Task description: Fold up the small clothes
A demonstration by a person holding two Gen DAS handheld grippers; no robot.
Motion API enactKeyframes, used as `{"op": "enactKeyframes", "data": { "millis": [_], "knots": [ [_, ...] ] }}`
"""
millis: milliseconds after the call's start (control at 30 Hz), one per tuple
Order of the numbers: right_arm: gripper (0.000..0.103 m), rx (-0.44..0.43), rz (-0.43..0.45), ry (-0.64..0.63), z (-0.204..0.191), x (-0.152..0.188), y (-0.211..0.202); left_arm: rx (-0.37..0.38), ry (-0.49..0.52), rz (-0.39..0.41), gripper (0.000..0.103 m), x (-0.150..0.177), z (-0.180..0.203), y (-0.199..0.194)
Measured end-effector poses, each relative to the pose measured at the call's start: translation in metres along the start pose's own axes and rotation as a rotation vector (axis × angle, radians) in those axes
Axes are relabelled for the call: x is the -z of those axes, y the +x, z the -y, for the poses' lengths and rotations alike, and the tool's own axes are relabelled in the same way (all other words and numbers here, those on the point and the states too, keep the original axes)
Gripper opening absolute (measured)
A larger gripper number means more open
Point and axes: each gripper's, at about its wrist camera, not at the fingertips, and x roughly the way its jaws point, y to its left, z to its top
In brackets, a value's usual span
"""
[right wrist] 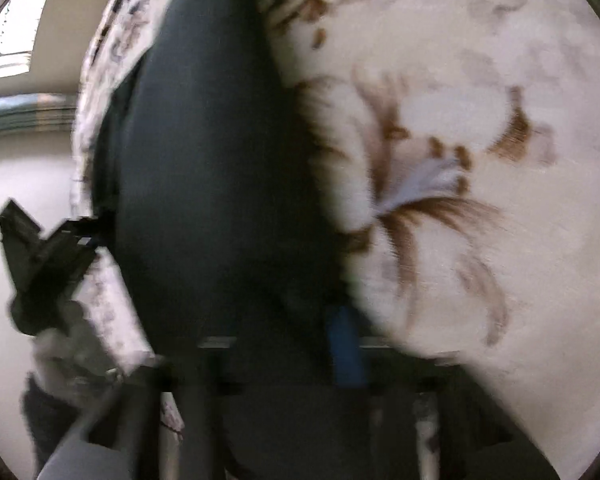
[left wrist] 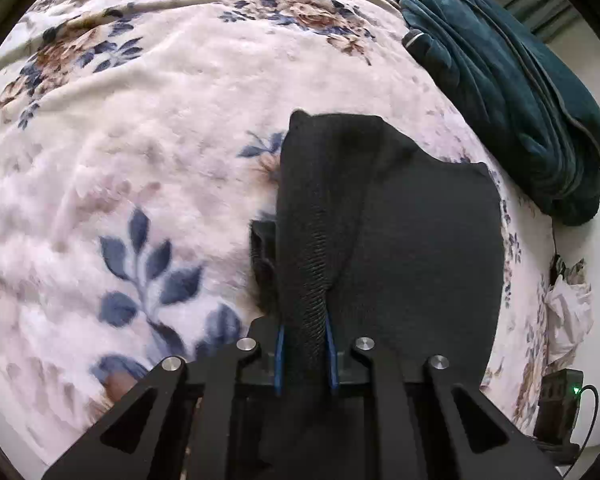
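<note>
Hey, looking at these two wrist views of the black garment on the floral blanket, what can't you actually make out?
- Right wrist view: motion blur smears the right claw; the black garment covers its fingers, so its grip is unclear.
- Left wrist view: the garment's lower part is hidden behind the left claw, which pinches a ribbed edge.
- Left wrist view: the dark teal fabric is cut off by the lens edge.
- Floral blanket: its full extent is out of view.

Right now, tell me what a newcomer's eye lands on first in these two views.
The black garment dominates, its ribbed edge pinched in the left tool and draped over the floral blanket. A rumpled teal blanket lies at the upper right. The right wrist view is blurred, dark cloth filling its centre.
</note>
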Motion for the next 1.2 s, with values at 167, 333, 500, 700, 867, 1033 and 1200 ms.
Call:
{"op": "enactKeyframes", "data": {
  "millis": [167,333,500,700,867,1033,1200],
  "knots": [
    [0.012,0.031,0.042,0.039,-0.005,0.012,-0.012,0.129,-0.047,-0.077,0.018,-0.013,-0.018,0.012],
    [0.037,0.047,0.033,0.077,-0.011,0.031,-0.006,0.183,-0.037,-0.095,0.021,-0.005,-0.03,0.001],
    [0.008,0.092,0.117,0.171,0.002,0.044,-0.003,0.136,0.052,-0.063,0.008,-0.006,-0.03,-0.007],
    [0.009,0.121,0.101,0.125,-0.013,0.052,-0.005,0.108,0.084,-0.099,0.012,-0.013,-0.032,-0.008],
    [0.062,0.053,0.076,0.086,-0.02,0.074,-0.032,0.151,0.091,-0.025,0.041,0.023,-0.029,-0.069],
    [0.068,0.011,0.01,0.073,-0.01,0.13,-0.053,0.189,0.037,-0.009,0.068,0.101,-0.034,-0.124],
    [0.068,-0.001,-0.061,0.09,0.008,0.195,-0.053,0.096,-0.058,-0.082,0.068,0.199,-0.052,-0.153]
  ]
}}
